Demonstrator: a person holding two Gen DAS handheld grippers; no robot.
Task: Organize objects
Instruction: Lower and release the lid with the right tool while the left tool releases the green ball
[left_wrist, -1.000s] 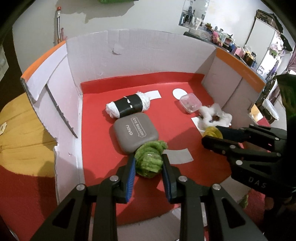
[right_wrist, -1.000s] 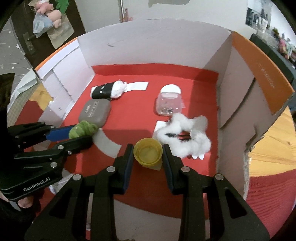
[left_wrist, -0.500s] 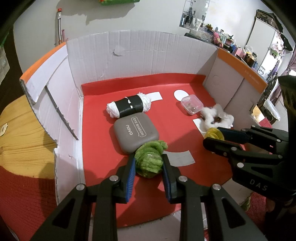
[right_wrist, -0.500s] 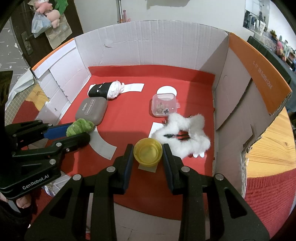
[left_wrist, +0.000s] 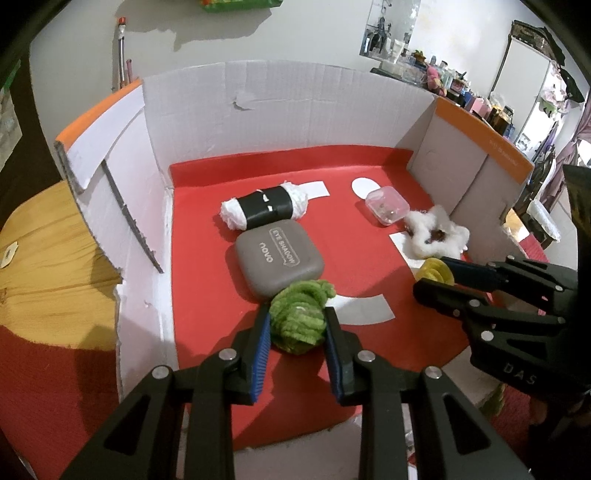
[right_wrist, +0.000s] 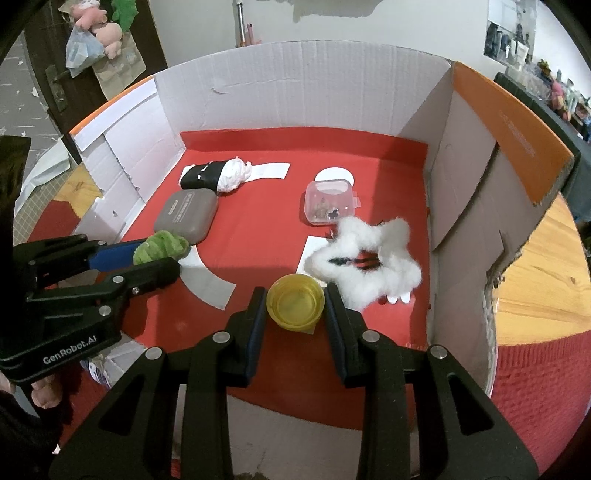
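Over the red mat (left_wrist: 207, 280), the left claw (left_wrist: 297, 325) pinches the green fuzzy scrunchie (left_wrist: 300, 317) just beside the grey case (left_wrist: 277, 254), while the right claw (right_wrist: 295, 304) pinches the yellow cup (right_wrist: 295, 305) near the white fluffy scrunchie (right_wrist: 373, 266).

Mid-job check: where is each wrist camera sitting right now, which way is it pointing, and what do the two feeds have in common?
Left wrist view: rides the left gripper, looking forward into the cardboard box; its fingers clamp the green fuzzy scrunchie; the right gripper enters from the right.
Right wrist view: rides the right gripper, facing the same box; its fingers clamp the yellow cup; the left gripper enters from the left.
Shared: grey eye-shadow case, clear plastic container, white fluffy scrunchie.
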